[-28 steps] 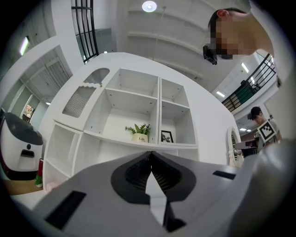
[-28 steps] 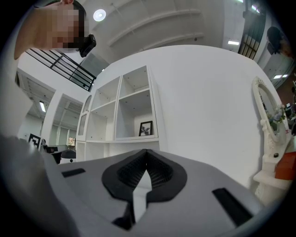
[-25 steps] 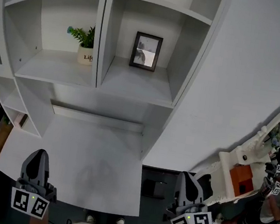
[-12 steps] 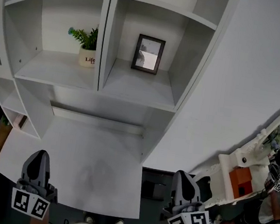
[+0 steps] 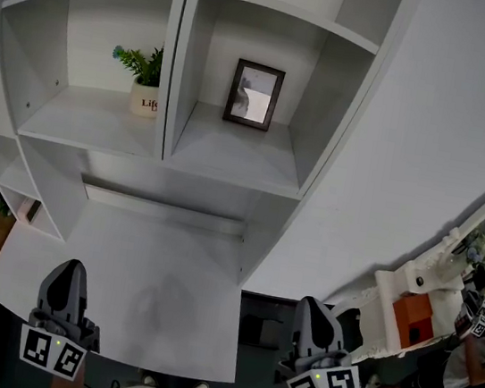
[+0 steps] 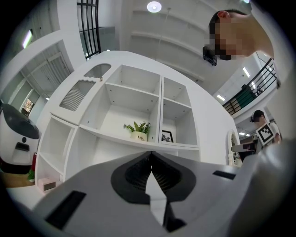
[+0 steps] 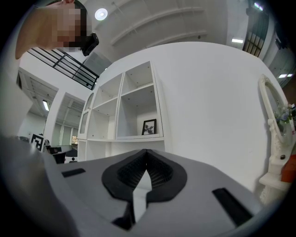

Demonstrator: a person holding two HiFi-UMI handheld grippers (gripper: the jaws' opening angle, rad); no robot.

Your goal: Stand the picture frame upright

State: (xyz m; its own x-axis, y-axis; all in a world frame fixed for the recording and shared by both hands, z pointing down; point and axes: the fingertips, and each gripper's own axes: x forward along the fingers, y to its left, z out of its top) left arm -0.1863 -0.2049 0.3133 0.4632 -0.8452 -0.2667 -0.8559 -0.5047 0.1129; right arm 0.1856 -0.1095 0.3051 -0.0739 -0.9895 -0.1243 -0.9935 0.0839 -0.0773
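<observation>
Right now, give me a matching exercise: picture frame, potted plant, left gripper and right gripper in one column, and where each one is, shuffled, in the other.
Things:
1. picture frame
2. potted plant
3. left gripper
4. right gripper

Places, as the head view shows them:
A. jaws shut, in front of the near left part of the desk
B. in the left shelf compartment
C. jaws shut, beyond the right edge of the desk
D. standing upright in the right shelf compartment

Pairs: 1-D, 2-B, 3-A, 4-C
</observation>
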